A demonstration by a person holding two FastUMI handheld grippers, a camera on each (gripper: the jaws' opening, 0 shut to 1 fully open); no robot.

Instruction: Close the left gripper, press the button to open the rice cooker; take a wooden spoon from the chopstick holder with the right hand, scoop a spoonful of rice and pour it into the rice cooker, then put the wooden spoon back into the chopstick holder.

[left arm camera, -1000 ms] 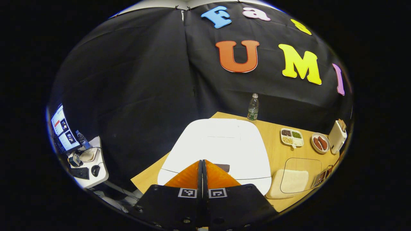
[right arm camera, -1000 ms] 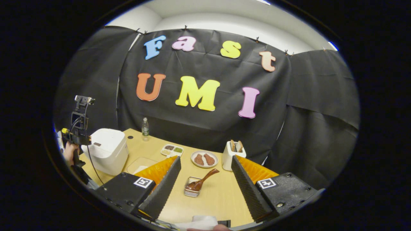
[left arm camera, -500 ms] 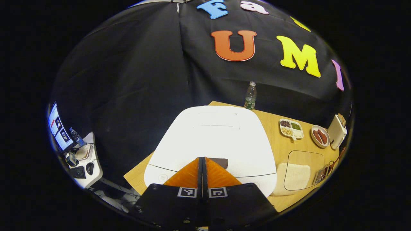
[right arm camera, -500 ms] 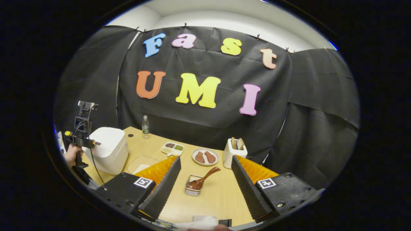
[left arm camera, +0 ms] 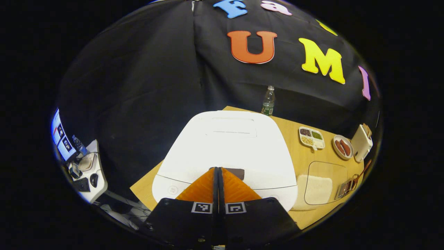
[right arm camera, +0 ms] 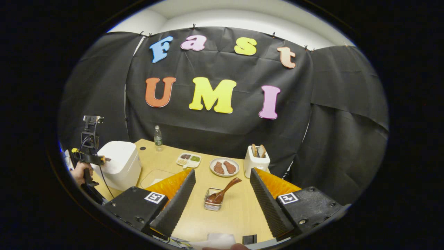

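Tabletop (right arm camera: pixel 236 215); left tool (left arm camera: pixel 218 169) pinched together over rice cooker (left arm camera: pixel 225 146) button (left arm camera: pixel 237 172).

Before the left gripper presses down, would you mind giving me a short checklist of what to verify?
1. Left gripper shut: ok.
2. Its tips over the dark button on the white rice cooker: ok; contact cannot tell.
3. Cooker lid closed: ok.
4. Right gripper open, empty: ok.
5. Wooden utensils upright in the white chopstick holder: ok.
6. Clear rice container beside the cooker: ok.
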